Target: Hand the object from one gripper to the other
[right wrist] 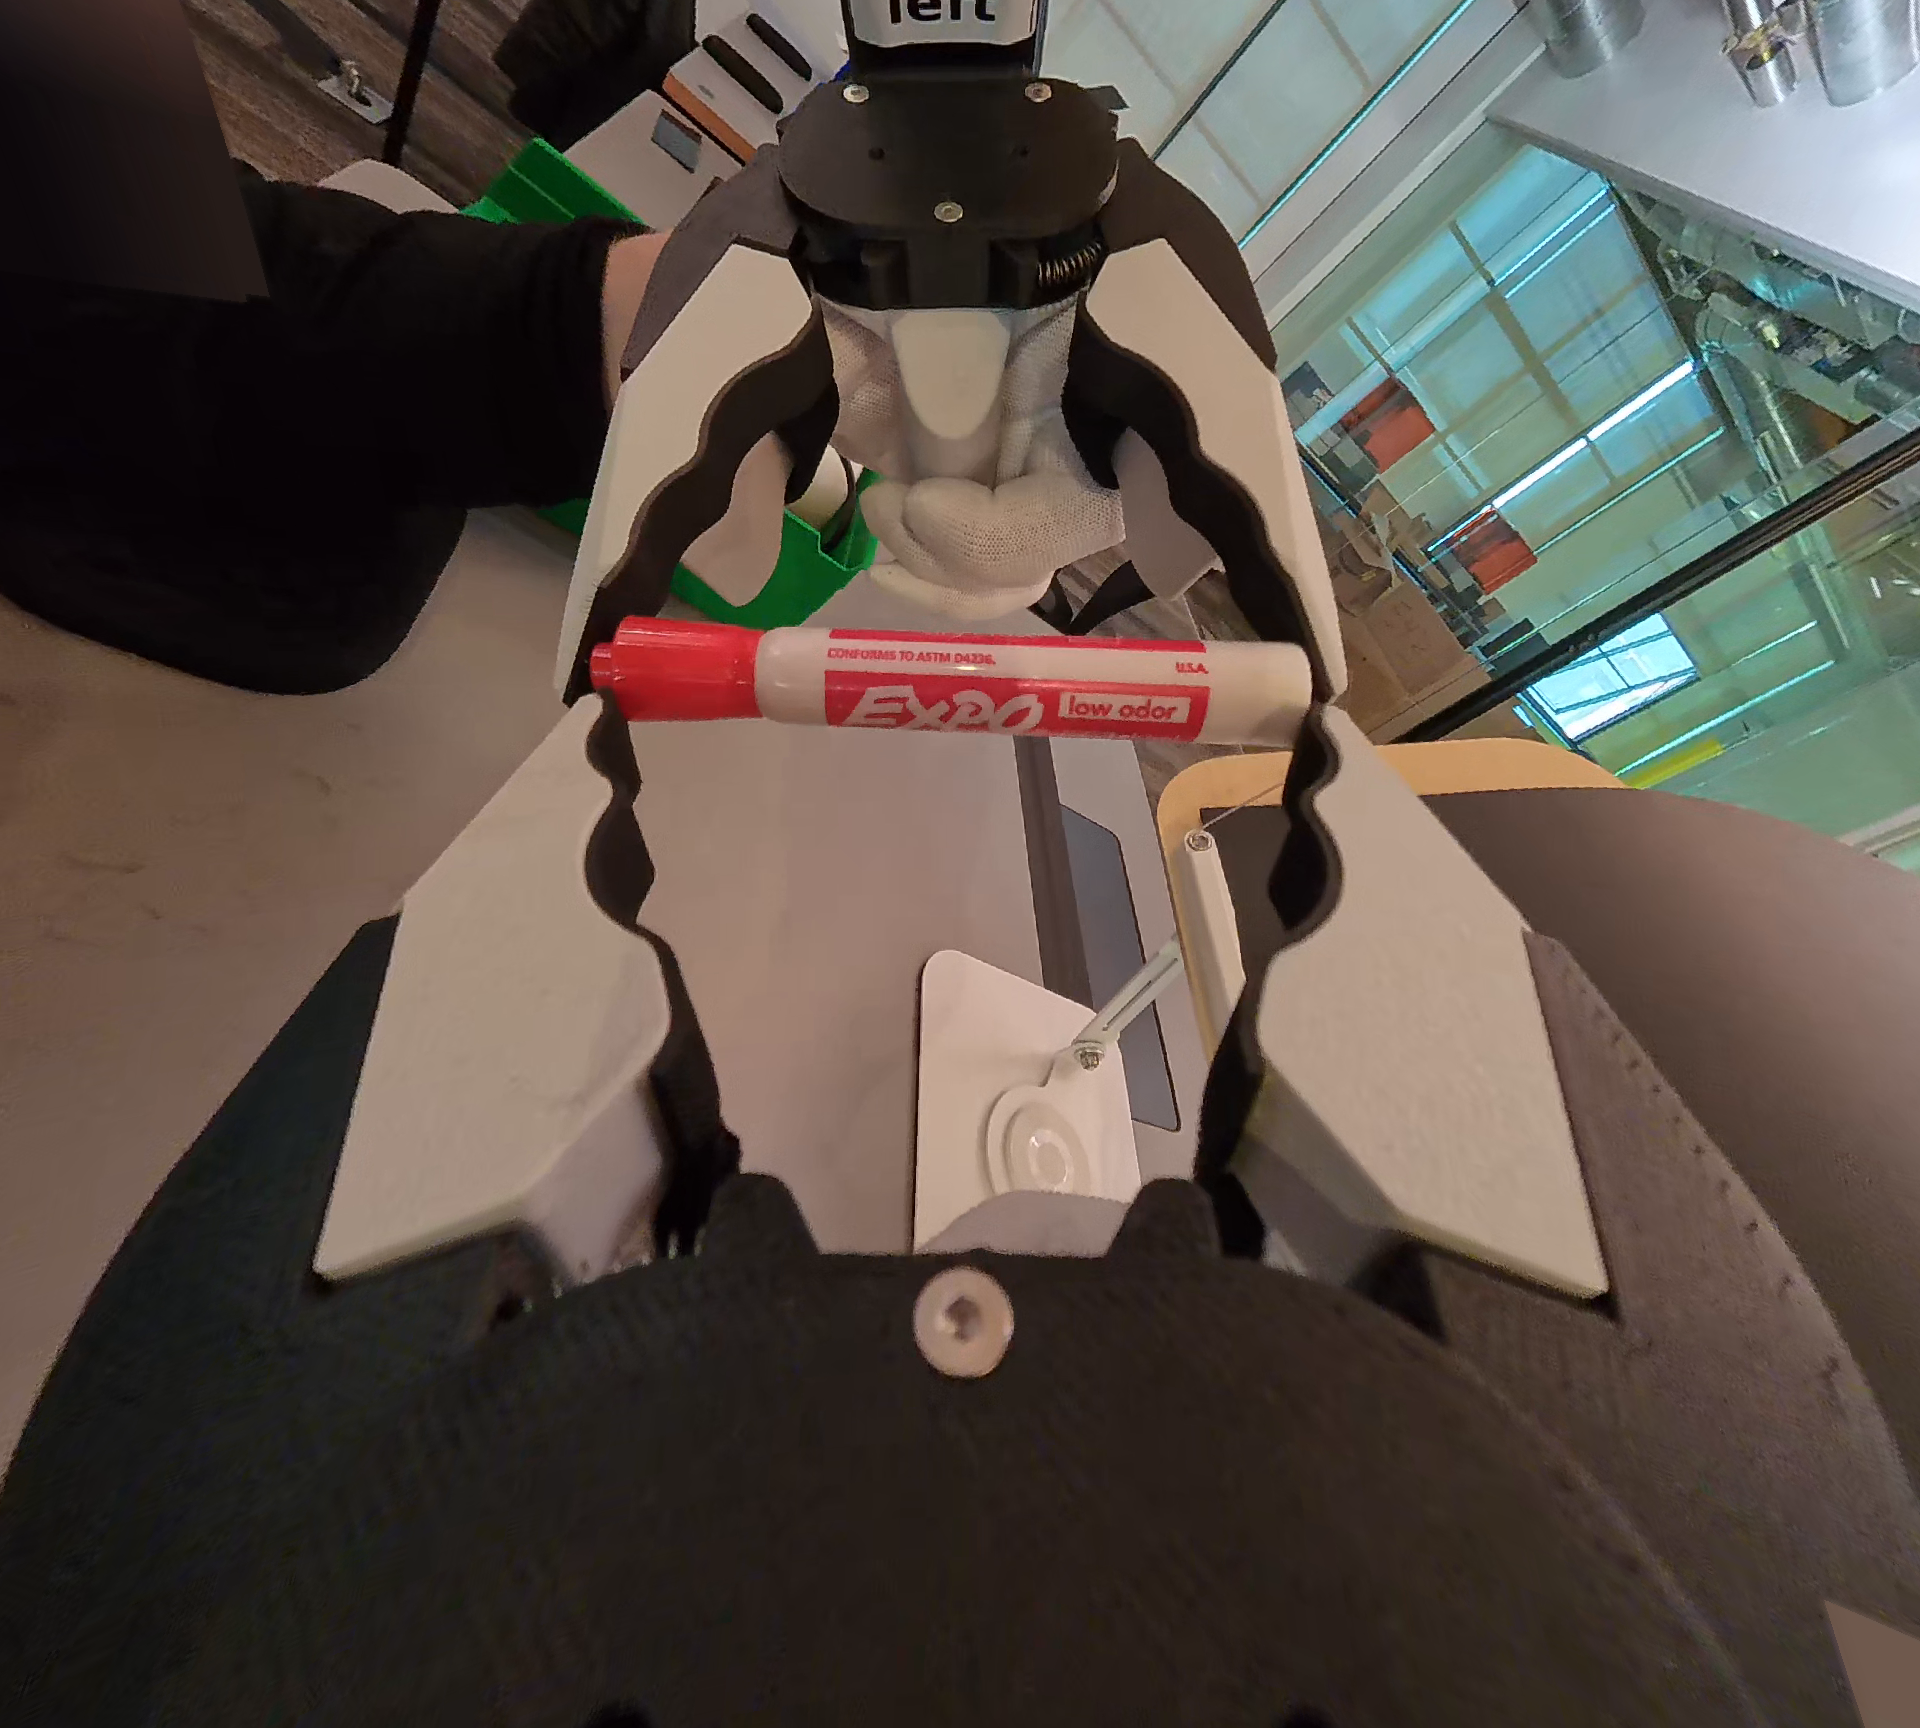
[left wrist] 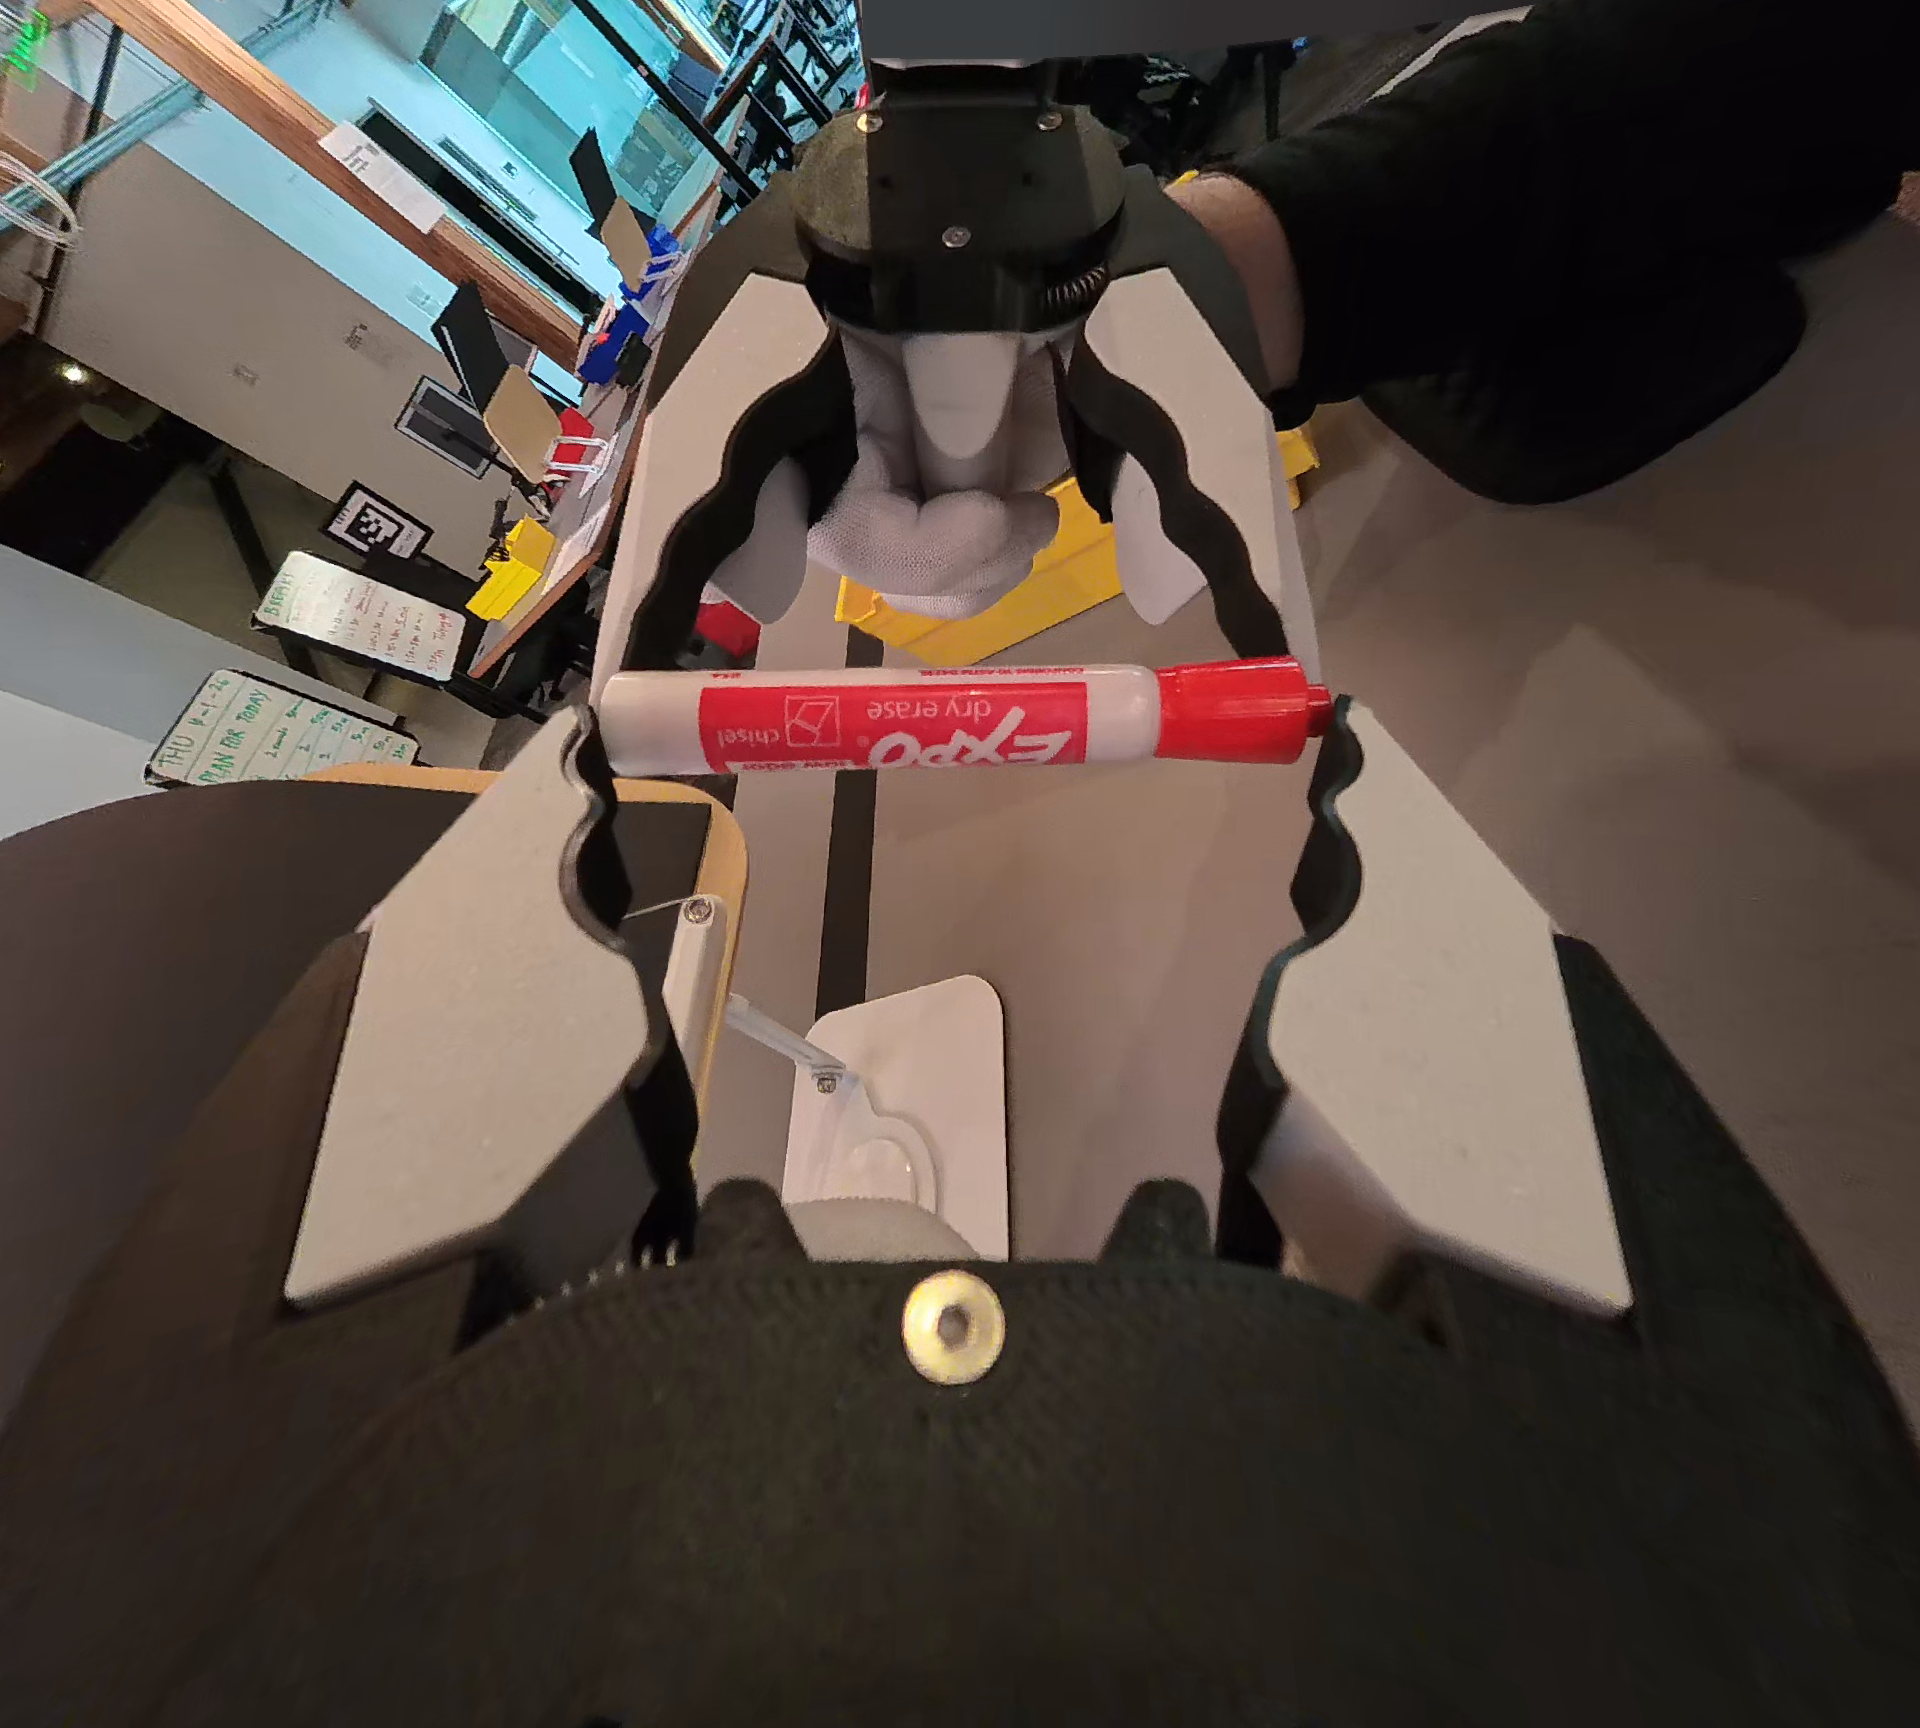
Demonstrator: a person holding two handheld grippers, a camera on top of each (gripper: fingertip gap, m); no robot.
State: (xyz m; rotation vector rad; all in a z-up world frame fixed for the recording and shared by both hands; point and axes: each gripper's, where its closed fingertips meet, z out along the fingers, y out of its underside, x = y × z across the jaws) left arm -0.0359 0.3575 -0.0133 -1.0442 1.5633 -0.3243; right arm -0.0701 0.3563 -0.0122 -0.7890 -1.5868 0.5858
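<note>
Marker [left wrist: 961,718]: white barrel, red cap and label band; beyond it, a yellow bin [left wrist: 997,608] is seen.

Grey table [left wrist: 1558,795] under yellow bin [left wrist: 997,598]

Two wrist cams staring straight at each other

Each looks along its own fingers, tilted, very close to the opposite gripper; both share the red marker [left wrist: 961,720] [right wrist: 951,681] crosswise between the fingertips.
</note>
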